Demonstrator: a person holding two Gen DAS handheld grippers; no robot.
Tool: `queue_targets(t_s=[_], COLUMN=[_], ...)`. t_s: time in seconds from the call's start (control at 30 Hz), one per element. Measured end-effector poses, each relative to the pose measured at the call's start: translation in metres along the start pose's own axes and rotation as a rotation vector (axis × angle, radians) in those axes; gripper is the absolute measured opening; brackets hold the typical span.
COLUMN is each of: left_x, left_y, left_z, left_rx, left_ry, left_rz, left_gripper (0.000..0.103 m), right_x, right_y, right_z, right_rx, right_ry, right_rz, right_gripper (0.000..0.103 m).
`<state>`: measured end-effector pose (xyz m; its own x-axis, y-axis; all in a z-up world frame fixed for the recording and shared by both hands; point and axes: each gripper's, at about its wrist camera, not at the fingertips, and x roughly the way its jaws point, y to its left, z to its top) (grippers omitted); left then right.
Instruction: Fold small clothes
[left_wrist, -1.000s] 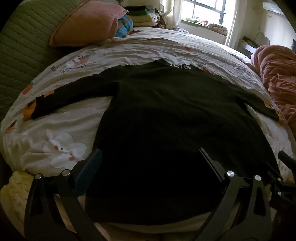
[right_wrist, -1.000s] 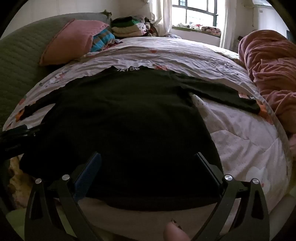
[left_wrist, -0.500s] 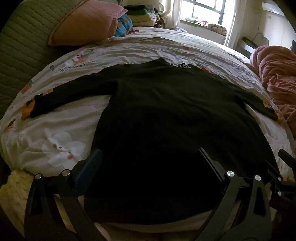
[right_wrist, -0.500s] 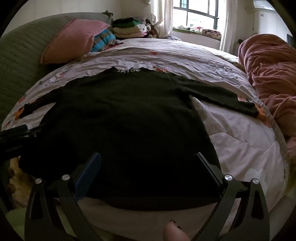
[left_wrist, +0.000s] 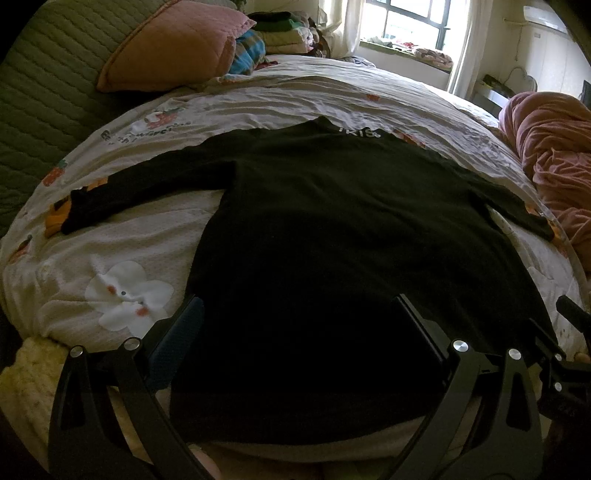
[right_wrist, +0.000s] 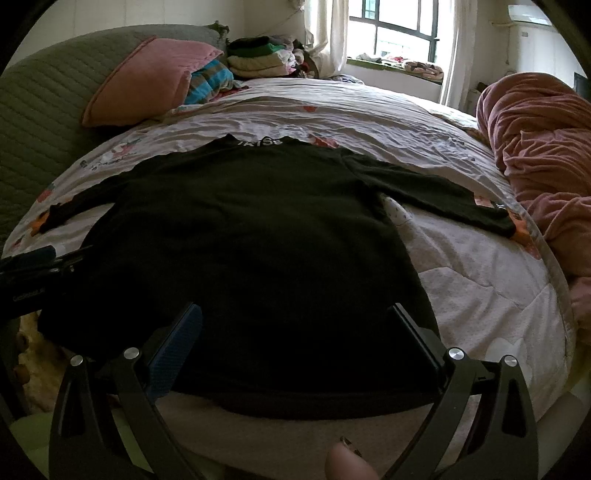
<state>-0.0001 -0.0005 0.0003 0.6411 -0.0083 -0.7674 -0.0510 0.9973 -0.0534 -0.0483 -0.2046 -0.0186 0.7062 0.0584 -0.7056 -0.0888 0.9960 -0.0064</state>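
Left wrist view: left gripper (left_wrist: 295, 325) spread wide, empty, low over the hem of the black long-sleeved top (left_wrist: 332, 240) lying flat on the quilt (left_wrist: 277, 99); hem lost in shadow.
Right wrist view: right gripper (right_wrist: 295, 328) likewise agape over the top's (right_wrist: 251, 229) hem; left sleeve end dim.

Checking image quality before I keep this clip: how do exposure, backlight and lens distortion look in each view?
Left wrist view: the window blows out bright, the black sweater goes nearly featureless, and the fisheye bows the bed. Right wrist view: the same backlight from the window, the sweater underexposed near the open fingers, dark corners, no visible motion blur.
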Motion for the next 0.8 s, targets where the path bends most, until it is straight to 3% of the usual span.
queue_targets(t_s=[0.8], left_x=[-0.0008], left_y=[0.0001], left_z=[-0.0008], left_rx=[0.000], left_ry=[-0.005], left_rz=[-0.001], left_gripper=[0.094], right_x=[-0.0016], right_y=[0.0030], right_z=[-0.0001], right_rx=[-0.004], right_ry=[-0.008], right_rz=[-0.003], right_gripper=[0.099])
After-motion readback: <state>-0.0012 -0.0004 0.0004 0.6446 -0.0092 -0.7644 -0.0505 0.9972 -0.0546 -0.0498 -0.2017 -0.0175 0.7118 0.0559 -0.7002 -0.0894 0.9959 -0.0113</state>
